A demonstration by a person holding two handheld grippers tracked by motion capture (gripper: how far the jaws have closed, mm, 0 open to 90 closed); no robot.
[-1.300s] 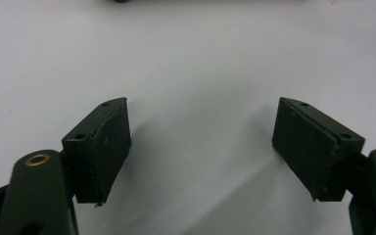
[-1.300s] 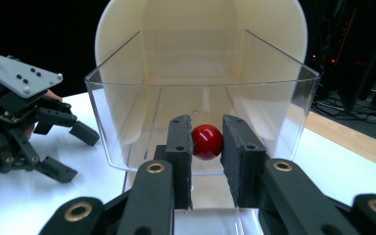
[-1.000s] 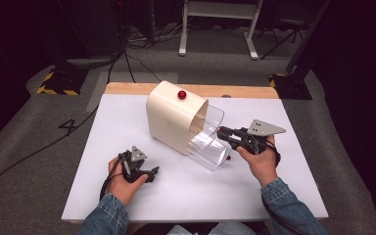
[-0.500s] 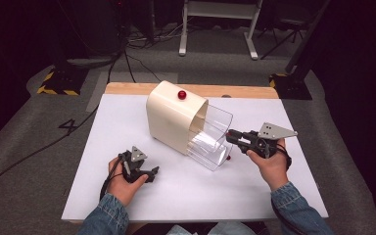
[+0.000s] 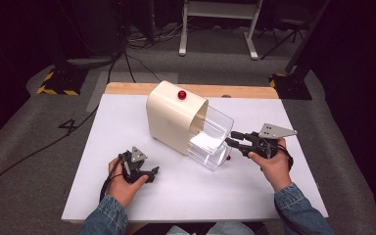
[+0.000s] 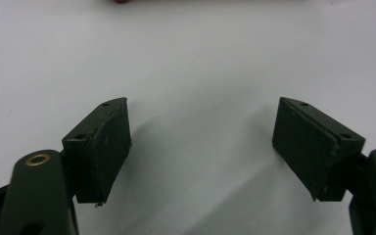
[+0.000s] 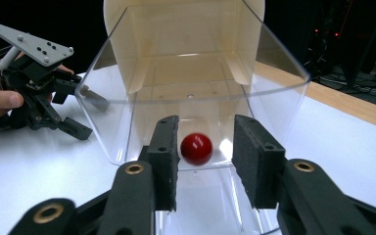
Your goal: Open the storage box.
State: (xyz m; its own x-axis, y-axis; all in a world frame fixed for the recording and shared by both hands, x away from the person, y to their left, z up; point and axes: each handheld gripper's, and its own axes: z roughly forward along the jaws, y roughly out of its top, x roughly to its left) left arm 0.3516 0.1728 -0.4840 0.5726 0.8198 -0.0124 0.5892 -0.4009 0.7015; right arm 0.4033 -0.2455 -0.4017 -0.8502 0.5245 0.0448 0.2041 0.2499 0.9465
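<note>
Right gripper view: glossy red knob (image 7: 196, 148), perhaps spherical.

Lab: floor cables (image 5: 142, 63), hazard-taped stands (image 5: 58, 81)

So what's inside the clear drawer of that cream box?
The clear drawer looks bare. The red knob on its front sits between the right gripper jaws, not yet clamped. The cream box hides the drawer's back end.

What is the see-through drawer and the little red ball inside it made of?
The see-through drawer looks like clear, glossy plastic: you see straight through its walls, and its rim catches the light. The little red ball looks smooth and shiny, with a bright glint on top. It could be hard plastic or painted wood; the look alone cannot settle it.
</note>
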